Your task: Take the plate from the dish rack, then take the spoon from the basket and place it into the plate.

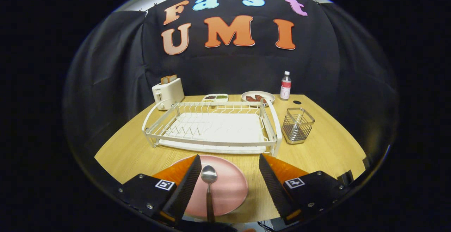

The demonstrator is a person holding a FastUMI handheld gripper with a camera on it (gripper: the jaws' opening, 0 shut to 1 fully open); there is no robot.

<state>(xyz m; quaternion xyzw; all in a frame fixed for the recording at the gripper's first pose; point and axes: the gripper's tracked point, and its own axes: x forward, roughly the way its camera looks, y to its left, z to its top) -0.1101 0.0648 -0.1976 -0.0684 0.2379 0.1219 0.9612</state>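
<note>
**Spoon lies on the pink plate, claw spread wide**

The claw (229, 175) stands with its fingers wide apart, gripping nothing. Between them, nearer the left finger, the spoon (209, 186) lies on the pink plate (229, 189), bowl pointing to 12 o'clock, handle toward 6. The plate rests flat on the wooden worktop (327, 147). Beyond it, at 12 o'clock, sits the white dish rack (215, 128). A toaster (168, 92) stands at the rack's 10 o'clock. Behind the rack are a divided tray (215, 97) and a plate of food (258, 97). The wire basket (298, 125) sits at the rack's 3 o'clock, a bottle (285, 86) behind it.
</note>
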